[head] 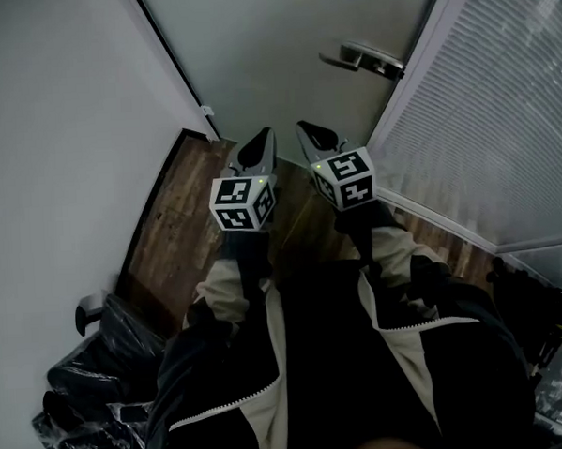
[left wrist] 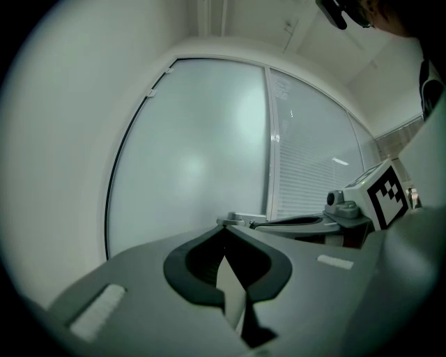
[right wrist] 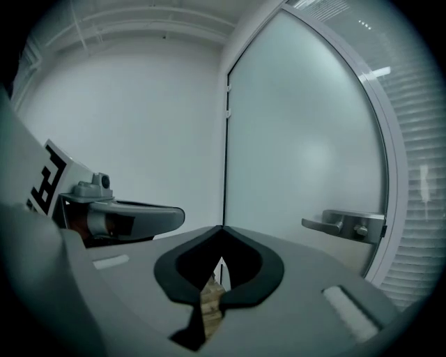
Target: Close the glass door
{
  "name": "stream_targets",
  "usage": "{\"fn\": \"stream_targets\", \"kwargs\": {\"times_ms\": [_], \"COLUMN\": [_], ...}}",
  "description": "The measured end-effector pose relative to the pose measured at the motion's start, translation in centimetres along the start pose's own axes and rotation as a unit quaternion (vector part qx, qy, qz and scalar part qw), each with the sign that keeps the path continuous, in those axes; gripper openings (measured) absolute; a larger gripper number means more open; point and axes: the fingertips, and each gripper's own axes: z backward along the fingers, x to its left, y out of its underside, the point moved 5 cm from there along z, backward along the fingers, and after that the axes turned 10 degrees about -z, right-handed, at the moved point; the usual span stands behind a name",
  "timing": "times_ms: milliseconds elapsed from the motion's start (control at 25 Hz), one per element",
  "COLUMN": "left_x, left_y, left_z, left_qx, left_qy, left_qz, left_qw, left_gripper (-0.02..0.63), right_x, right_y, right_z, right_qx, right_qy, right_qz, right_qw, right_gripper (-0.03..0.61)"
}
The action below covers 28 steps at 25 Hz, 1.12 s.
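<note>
The frosted glass door [head: 281,50] fills the space ahead of me. Its hinge edge runs along the white wall [head: 60,137] on my left, and its handle side lies against the white frame of the slatted blinds panel [head: 501,113] on my right, so it looks seated in its frame. Below it is a wedge of dark wooden floor [head: 182,224], with black bags [head: 91,370] heaped against the wall at my lower left. My two sleeves [head: 396,260] reach forward side by side over the floor, each ending in a marker cube [head: 244,202]. My left gripper [head: 261,143] and my right gripper [head: 306,130] sit close together without touching and aim at the lower part of the door. Both sets of tips are short of the glass. In the left gripper view my fingers [left wrist: 182,268] are pressed together at the tips with nothing between them, and the door pane stands beyond them. In the right gripper view the fingers [right wrist: 171,268] are likewise pressed together and empty. The metal lever handle [right wrist: 341,224] juts from the door to the right of those tips, apart from them. From the head view the handle is up and to the right of the right gripper.
</note>
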Motion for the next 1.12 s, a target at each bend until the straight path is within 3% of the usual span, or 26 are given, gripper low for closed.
{"fn": "stream_targets", "kwargs": {"times_ms": [280, 1120], "left_x": [1.7, 2.0], "left_y": [0.4, 0.7], "left_z": [1.2, 1.5], "left_qx": [0.004, 0.012], "left_qy": [-0.018, -0.027], "left_qz": [-0.004, -0.011], "left_qw": [0.9998, 0.9995], "left_gripper": [0.002, 0.002], "right_x": [2.2, 2.6], "right_y": [0.3, -0.1], "right_z": [-1.2, -1.0], "right_qx": [0.003, 0.002], "right_qy": [-0.016, -0.039], "right_qz": [0.026, -0.006], "right_qw": [1.0, 0.999], "right_gripper": [0.0, 0.0]}}
